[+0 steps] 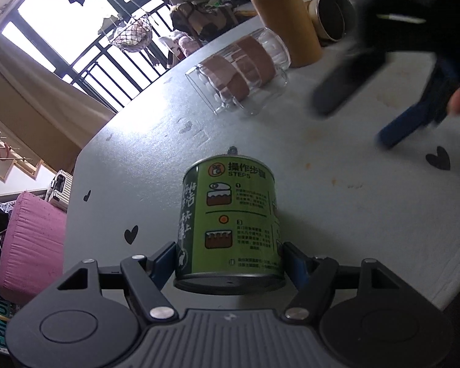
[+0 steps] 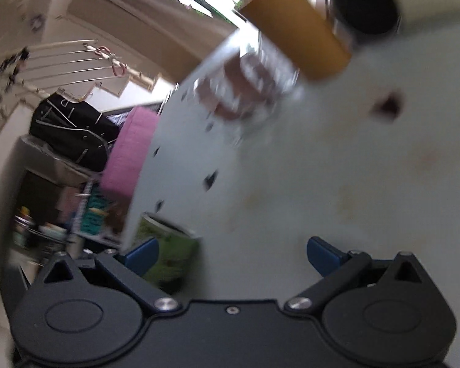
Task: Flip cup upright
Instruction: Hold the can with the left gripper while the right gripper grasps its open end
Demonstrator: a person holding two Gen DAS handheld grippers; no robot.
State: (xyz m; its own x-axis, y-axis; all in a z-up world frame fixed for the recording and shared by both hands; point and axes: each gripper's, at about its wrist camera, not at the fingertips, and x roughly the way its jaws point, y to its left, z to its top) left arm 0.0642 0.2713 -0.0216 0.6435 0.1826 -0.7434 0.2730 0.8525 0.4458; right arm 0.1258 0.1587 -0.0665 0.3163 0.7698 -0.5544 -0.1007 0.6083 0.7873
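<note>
A clear glass cup [image 1: 242, 73] with brown bands lies on its side on the grey table [image 1: 337, 168], far ahead; it shows blurred in the right wrist view [image 2: 248, 82]. My left gripper [image 1: 230, 254] is shut on a green tin can [image 1: 230, 224] that stands on the table. My right gripper [image 2: 233, 253] is open and empty above the table; it appears blurred at the right of the left wrist view [image 1: 368, 104]. The green can [image 2: 168, 251] sits behind its left finger.
A tall tan cylinder [image 1: 286, 21] stands behind the glass cup, with a round dark-mouthed container [image 1: 331, 18] on its side beside it. The table edge runs along the left; a pink cushion [image 1: 30, 245] and clutter lie beyond it.
</note>
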